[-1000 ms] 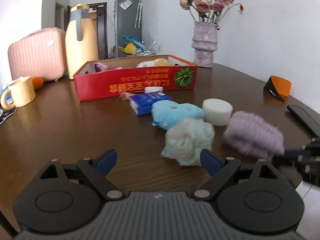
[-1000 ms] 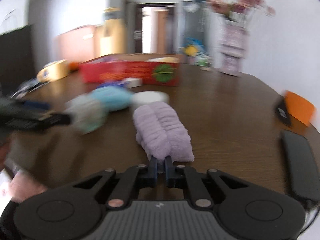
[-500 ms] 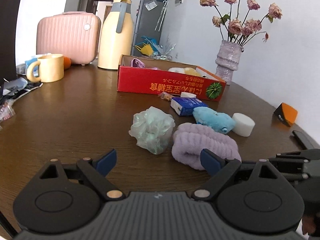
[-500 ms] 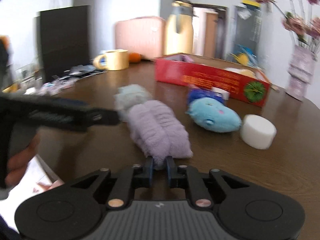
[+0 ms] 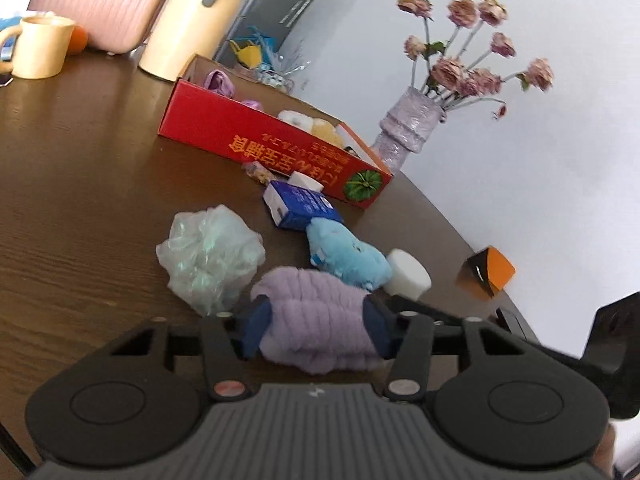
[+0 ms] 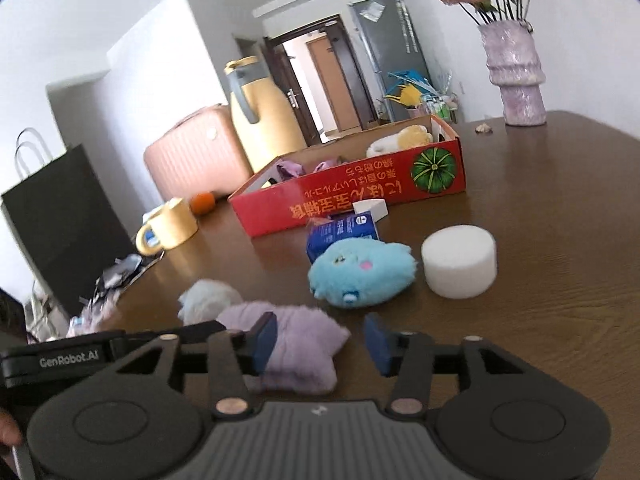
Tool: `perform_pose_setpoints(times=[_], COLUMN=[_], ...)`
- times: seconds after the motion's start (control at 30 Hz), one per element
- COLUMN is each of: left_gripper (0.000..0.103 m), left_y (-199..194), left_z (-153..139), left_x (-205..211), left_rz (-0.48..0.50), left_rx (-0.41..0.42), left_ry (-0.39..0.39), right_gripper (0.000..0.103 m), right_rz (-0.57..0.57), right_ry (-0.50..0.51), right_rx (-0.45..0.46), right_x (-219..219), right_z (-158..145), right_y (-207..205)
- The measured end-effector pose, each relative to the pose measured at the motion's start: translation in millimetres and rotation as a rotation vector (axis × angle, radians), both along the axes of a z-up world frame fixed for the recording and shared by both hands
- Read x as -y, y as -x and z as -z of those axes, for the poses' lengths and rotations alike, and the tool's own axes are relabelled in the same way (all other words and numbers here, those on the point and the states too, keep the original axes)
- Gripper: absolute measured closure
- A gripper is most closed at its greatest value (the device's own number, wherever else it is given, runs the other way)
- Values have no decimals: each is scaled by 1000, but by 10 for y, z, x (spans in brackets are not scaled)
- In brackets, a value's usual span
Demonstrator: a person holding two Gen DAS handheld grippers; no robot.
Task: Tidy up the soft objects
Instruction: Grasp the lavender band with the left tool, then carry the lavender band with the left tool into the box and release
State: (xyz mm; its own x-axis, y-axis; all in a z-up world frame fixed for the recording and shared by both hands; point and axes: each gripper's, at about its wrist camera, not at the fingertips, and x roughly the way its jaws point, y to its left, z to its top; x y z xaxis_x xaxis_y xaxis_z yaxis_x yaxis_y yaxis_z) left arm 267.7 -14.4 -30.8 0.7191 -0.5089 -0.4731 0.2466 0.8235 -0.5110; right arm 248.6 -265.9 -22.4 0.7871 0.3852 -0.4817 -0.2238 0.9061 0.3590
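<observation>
Lilac plush, the ribbed headband [image 5: 320, 320], lies at the near edge of the table [image 5: 80, 208], and both tools meet on it, which reads as a handover from one hand to the other.

Farthest left on the table, near its far left edge, stand a yellow mug [image 5: 40, 46], a pink case [image 5: 104, 0] and a cream jug [image 5: 188, 20], all well clear of the work. Next comes the pale green mesh pouf [image 5: 210, 256], loose on the wood just left of the headband and seemingly waiting its turn.

The left gripper [image 5: 318, 328] has the headband between its blue pads [image 5: 256, 326]; its jaws are closing, and both pads already dent the plush at either flank, so I judge it is taking over the hold. The right gripper [image 6: 320, 338] works the same band's end: its jaws are opening, the left pad sits against the fluff, the right pad stands clear of it, so it appears to be letting go.

Beyond the band lie a blue plush toy [image 5: 346, 258] and a navy packet [image 5: 300, 208], touching one another, then a white foam cylinder [image 5: 408, 278] just right of the toy. Behind them, toward the far edge, the red box [image 5: 256, 144] already holds several soft pieces, so it is the likely destination. A vase of dried roses [image 5: 408, 128] stands past the box's right corner, and an orange block [image 5: 486, 274] sits at the right edge.
</observation>
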Motion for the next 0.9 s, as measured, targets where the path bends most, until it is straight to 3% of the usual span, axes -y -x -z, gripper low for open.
perform_pose_setpoints(times=[0.07, 0.1, 0.2, 0.4, 0.5, 0.7, 0.8, 0.9], left_gripper=[71, 74, 76, 81, 86, 86, 86, 86], left_y=[-78, -124, -134, -93, -11, -288, -786, -1466], left_z=[27, 64, 127, 123, 15, -663, -1095, -1396], left_x=[17, 27, -10, 12, 40, 67, 157, 203], left_rz=[-6, -9, -9, 9, 38, 89, 110, 54], left_rx=[-21, -57, -82, -82, -51, 85, 143, 138], left_ry=[-3, -15, 1, 0, 8, 33, 12, -8], right_gripper=[53, 54, 64, 84, 87, 87, 87, 87], right_rz=[7, 7, 12, -1, -16, -55, -70, -73], right_ry=[-32, -53, -75, -102, -68, -46, 0, 52], right_rx=[-36, -52, -109, -105, -78, 69, 154, 197], right_x=[-44, -62, -93, -71, -91, 0, 35, 10], right_z=[66, 105, 215, 280, 185, -376, -794, -1177], right_y=[-140, -191, -300, -240, -152, -136, -533, -1211])
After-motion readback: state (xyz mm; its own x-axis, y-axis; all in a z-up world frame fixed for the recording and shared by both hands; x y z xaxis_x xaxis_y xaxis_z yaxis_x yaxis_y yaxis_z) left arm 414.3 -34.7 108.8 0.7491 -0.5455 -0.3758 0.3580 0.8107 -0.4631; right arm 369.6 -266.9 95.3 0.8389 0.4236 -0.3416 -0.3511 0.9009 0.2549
